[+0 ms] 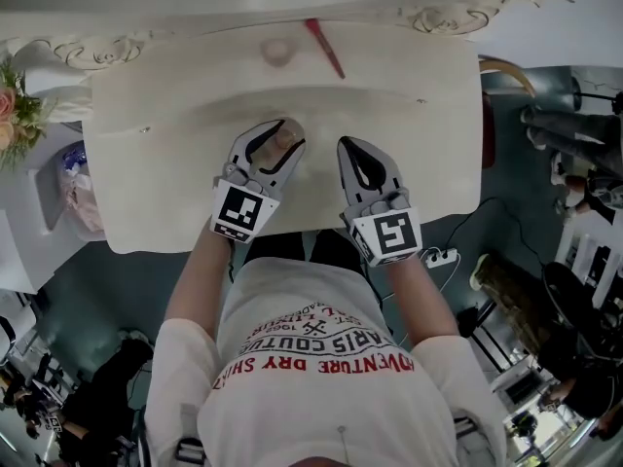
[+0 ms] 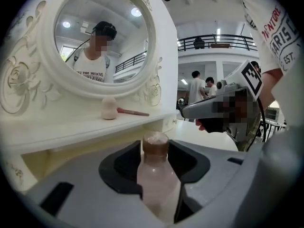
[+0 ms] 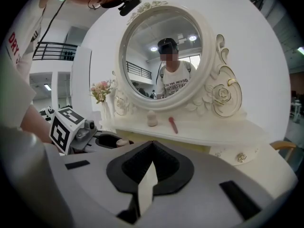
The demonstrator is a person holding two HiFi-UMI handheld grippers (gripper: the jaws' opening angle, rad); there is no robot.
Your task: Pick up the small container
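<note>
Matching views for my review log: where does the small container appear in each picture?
Head view: small container at centre, between the jaws of the left gripper.
Left gripper view: small container at bottom centre, upright between the jaws.
Right gripper view: small container left of centre, only its cap showing.
Shared landmark: the egg-shaped sponge, beyond it in every view.

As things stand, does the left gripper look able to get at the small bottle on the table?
Probably yes. The bottle stands upright between the open jaws of the left gripper, with nothing in the way. The right gripper sits apart, off to the side.
</note>
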